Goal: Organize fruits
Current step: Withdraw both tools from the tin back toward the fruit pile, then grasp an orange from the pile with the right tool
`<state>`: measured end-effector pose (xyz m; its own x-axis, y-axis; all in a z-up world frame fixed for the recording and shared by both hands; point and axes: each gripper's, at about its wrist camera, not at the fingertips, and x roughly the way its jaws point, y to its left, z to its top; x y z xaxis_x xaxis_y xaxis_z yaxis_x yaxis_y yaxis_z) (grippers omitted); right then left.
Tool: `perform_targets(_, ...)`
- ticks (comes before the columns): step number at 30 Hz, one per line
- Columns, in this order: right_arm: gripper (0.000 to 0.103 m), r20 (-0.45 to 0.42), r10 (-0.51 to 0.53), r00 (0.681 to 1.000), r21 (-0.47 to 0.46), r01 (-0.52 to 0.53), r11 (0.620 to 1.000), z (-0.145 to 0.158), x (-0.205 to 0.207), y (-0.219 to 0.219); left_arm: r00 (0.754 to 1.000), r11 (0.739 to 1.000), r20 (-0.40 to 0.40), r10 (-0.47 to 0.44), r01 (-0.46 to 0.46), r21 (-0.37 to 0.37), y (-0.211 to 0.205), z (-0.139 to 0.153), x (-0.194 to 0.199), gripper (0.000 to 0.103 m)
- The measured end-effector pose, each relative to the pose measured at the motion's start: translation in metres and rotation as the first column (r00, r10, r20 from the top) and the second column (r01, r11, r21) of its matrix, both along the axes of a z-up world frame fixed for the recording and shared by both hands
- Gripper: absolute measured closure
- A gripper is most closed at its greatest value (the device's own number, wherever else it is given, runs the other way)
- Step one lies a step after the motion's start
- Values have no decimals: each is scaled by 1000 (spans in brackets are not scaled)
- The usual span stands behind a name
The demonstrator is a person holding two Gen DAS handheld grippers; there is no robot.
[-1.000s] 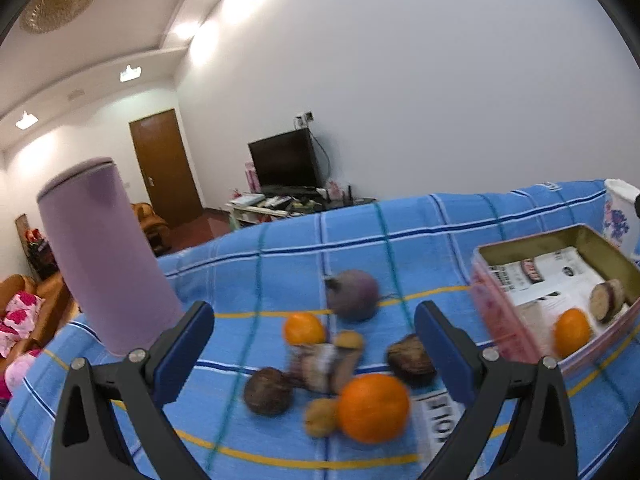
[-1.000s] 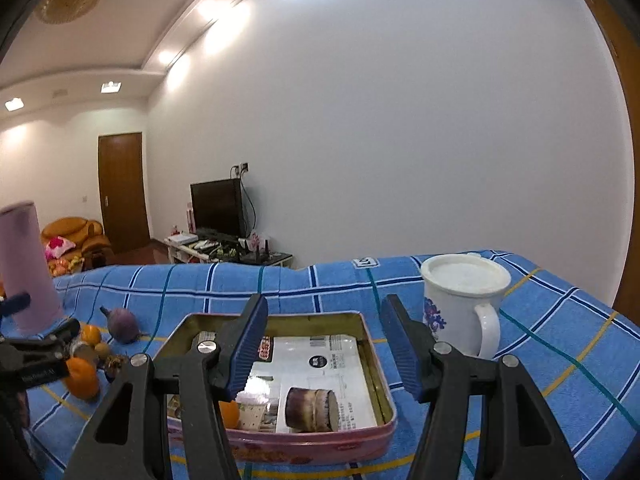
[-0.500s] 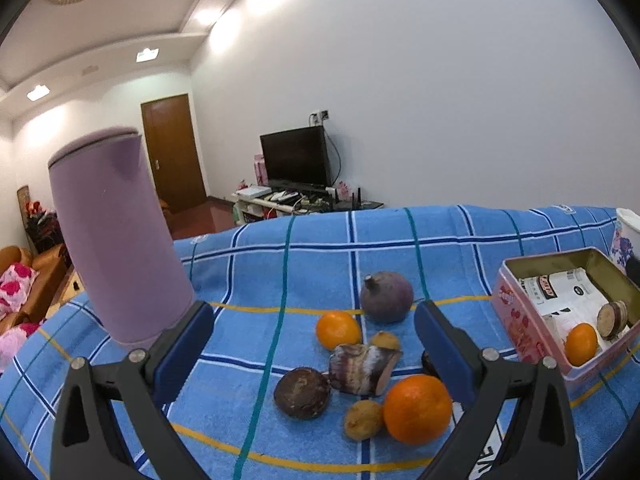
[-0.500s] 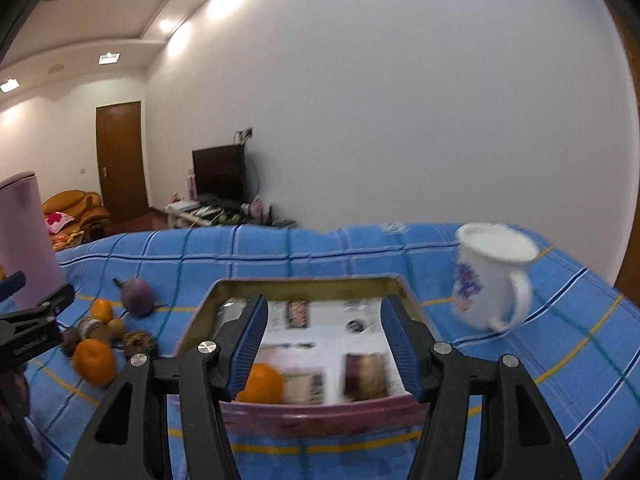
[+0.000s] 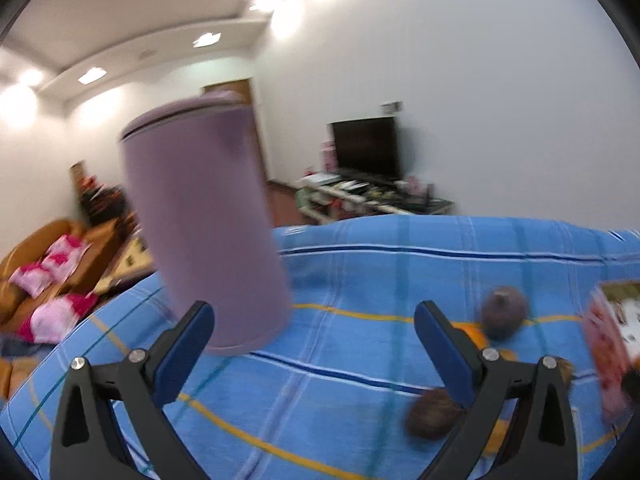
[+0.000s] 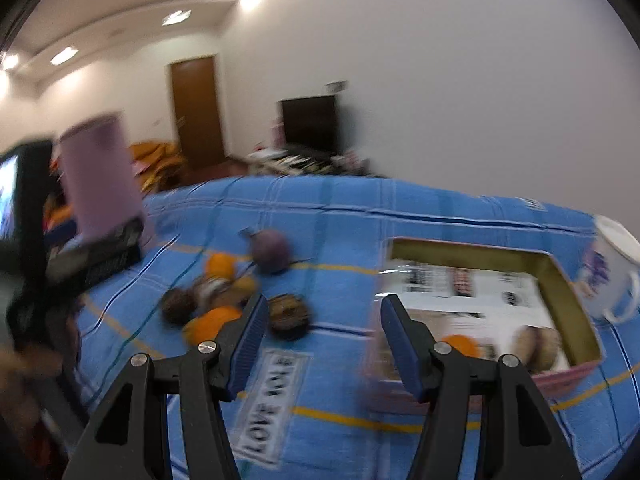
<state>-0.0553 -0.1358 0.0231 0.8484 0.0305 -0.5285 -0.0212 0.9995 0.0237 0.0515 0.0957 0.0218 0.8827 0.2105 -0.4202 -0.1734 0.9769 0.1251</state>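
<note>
Right gripper [image 6: 320, 330]: jaws apart, nothing between the pads, aimed down at the blue checked cloth [image 6: 344, 224] in the gap between the loose fruit and the tin. Likely staged for the next pick, since the nearest piece, a dark brown round fruit [image 6: 289, 315], lies just beside the left pad.

Left gripper [image 5: 314, 346]: jaws wide apart, empty, pointed at bare cloth next to the tall lilac cylinder [image 5: 204, 220]. No fruit between the pads; appears parked off to the side, leaving the pile free for the other tool.

Location of task items: loose pile on the cloth, left of the tin. Contents as far as blur allows: a purple round fruit [image 6: 271, 250] at the far edge, a small orange [image 6: 220, 265] just beside it, a larger orange [image 6: 212, 320] nearest the camera, further brown pieces touching one another in between. Exact kinds not discernible.

Rectangular pink-sided tin [image 6: 560, 276], paper-lined, serving as the collection box: one orange [image 6: 460, 343] and one brownish piece [image 6: 536, 344] already inside, against the near wall. White floral mug [image 6: 612, 268] standing just beyond the tin's far right corner, apart from the fruit.

Judged progress: early; most pieces not yet boxed.
</note>
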Motion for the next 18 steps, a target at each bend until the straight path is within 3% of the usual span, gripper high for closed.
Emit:
perform_targets(4, 43, -79, 94, 992, 23, -92, 995, -10, 13, 22, 998, 998, -36, 57, -57, 12, 16, -4, 7, 1)
perform_targets(6, 53, -132, 141, 981, 88, -131, 988, -16, 23, 25, 996, 998, -67, 56, -55, 17, 16, -8, 11, 1)
perform_targets(11, 54, -233, 193, 953, 229, -139, 963, -33, 44, 28, 993, 1000, -115, 27, -27, -1, 17, -14, 13, 1)
perform_targets(18, 54, -241, 170, 956, 251, -107, 962, -40, 57, 30, 982, 1000, -189, -7, 10, 15, 13, -23, 21, 1)
